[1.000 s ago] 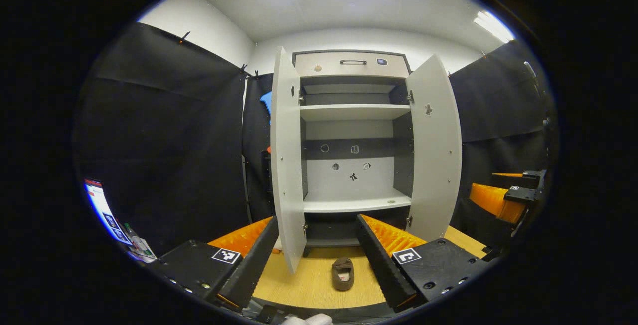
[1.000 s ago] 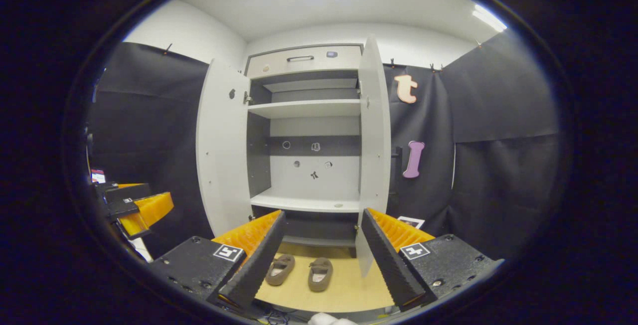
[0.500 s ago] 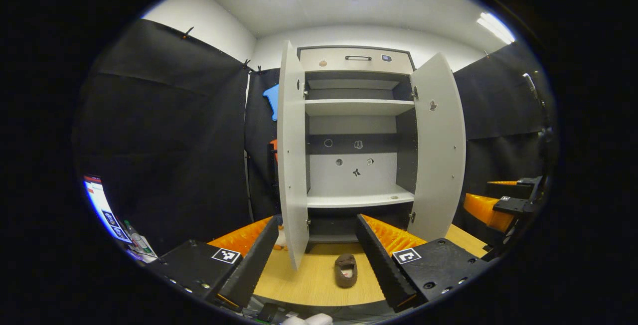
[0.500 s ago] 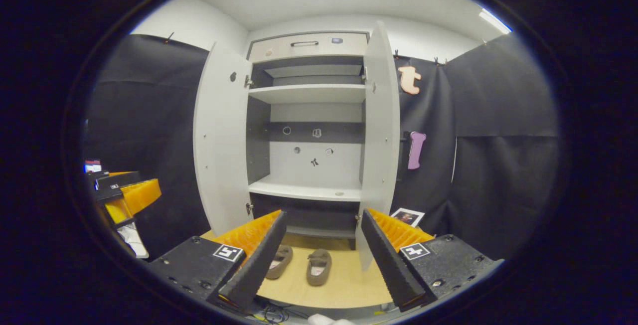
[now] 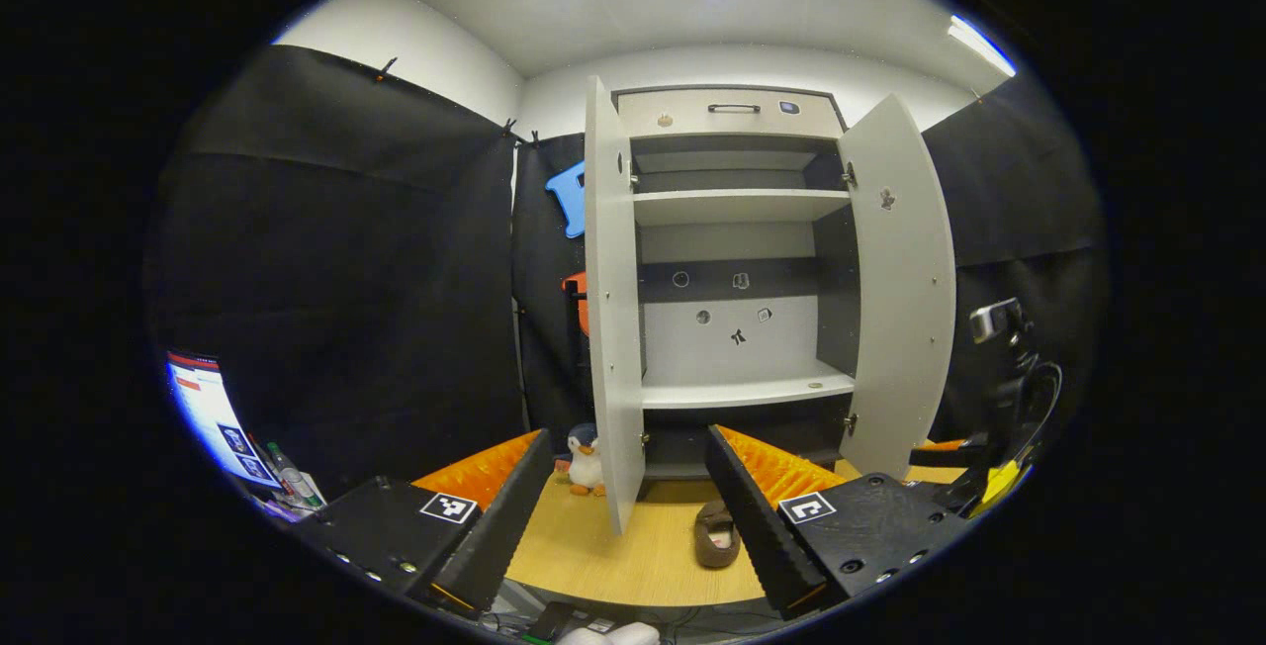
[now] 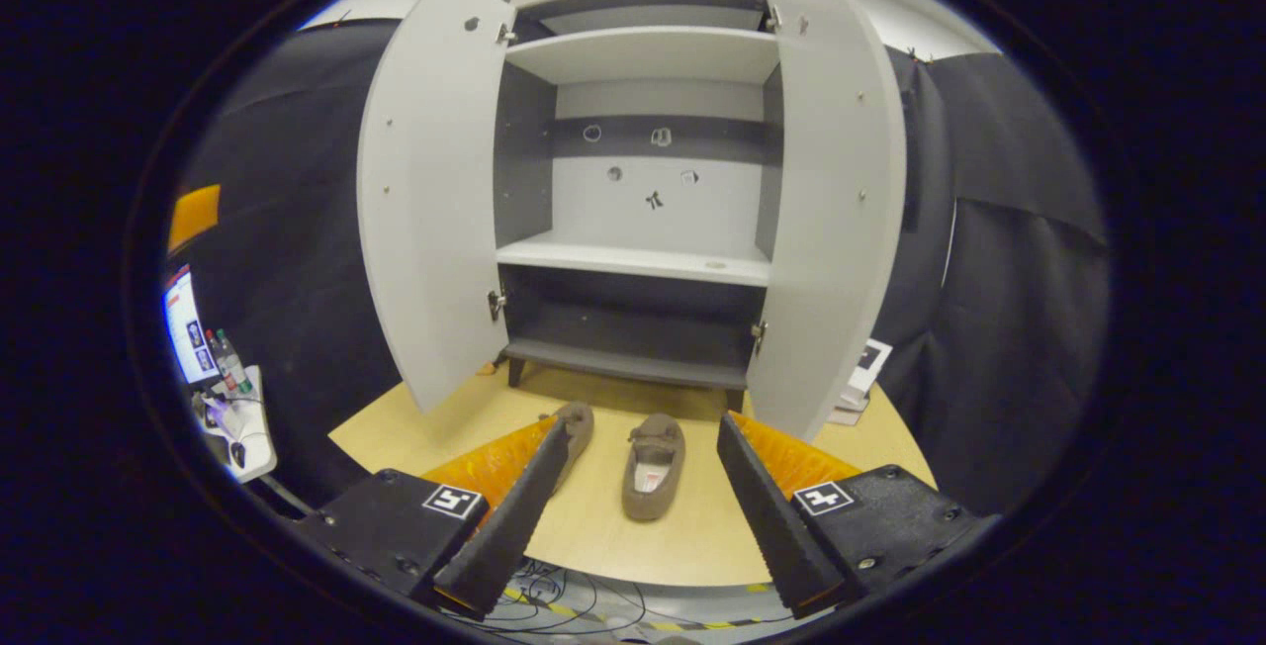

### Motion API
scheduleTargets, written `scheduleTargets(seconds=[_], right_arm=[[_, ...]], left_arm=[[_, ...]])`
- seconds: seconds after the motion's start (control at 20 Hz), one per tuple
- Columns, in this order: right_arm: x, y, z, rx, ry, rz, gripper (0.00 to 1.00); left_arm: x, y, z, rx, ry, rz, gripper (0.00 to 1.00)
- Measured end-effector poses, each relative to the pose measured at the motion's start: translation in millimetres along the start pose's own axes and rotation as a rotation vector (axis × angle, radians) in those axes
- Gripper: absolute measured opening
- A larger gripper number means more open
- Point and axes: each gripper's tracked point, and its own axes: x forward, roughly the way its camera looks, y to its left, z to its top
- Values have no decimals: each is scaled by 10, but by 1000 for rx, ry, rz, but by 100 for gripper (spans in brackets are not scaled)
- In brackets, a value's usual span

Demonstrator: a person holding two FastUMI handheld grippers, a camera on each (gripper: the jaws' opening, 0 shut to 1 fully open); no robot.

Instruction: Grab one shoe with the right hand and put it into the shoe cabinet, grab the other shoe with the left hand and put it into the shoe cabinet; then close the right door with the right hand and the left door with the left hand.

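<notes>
Two brown slippers lie on the wooden board in front of the open shoe cabinet (image 6: 633, 259). In the right gripper view the right slipper (image 6: 653, 467) lies toes toward the cabinet between my open fingers, a little beyond the tips. The left slipper (image 6: 576, 424) is partly hidden behind my left finger. My right gripper (image 6: 643, 422) holds nothing. In the left gripper view one slipper (image 5: 714, 534) peeks out beside the right finger of my open left gripper (image 5: 628, 439), which is also bare. Both doors stand open: left door (image 6: 430, 200), right door (image 6: 836, 200).
A small plush penguin (image 5: 586, 457) stands on the board by the left door's edge (image 5: 613, 328). A lit screen (image 5: 203, 408) and small bottles sit low at the left. A card (image 6: 865, 368) lies right of the cabinet. Cables run under the board's front edge (image 6: 633, 566).
The right gripper has tipped downward and come closer to the slippers, which now lie larger between its fingers. The left gripper view has swung left, so the cabinet sits further right.
</notes>
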Motion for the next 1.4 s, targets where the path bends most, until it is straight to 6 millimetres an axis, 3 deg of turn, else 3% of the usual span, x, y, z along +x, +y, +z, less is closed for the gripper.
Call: scheduleTargets(seconds=[0.2,0.25,0.5,0.65,1.05,1.4], right_arm=[[695,17,-509,17,130,26,95],[859,8,-625,15,156,24,90],[1646,-54,-1084,23,277,19,90],[2013,-69,-1265,35,322,12,87],[2648,-49,-1409,102,388,10,86],[2961,-77,-1420,85,391,-6,79]], left_arm=[[14,39,-8,18,12,42,95],[27,41,-22,21,20,53,95],[83,45,-19,20,37,95,95],[137,7,18,44,33,124,94],[383,17,-4,60,57,184,96],[425,62,-18,55,65,229,96]])
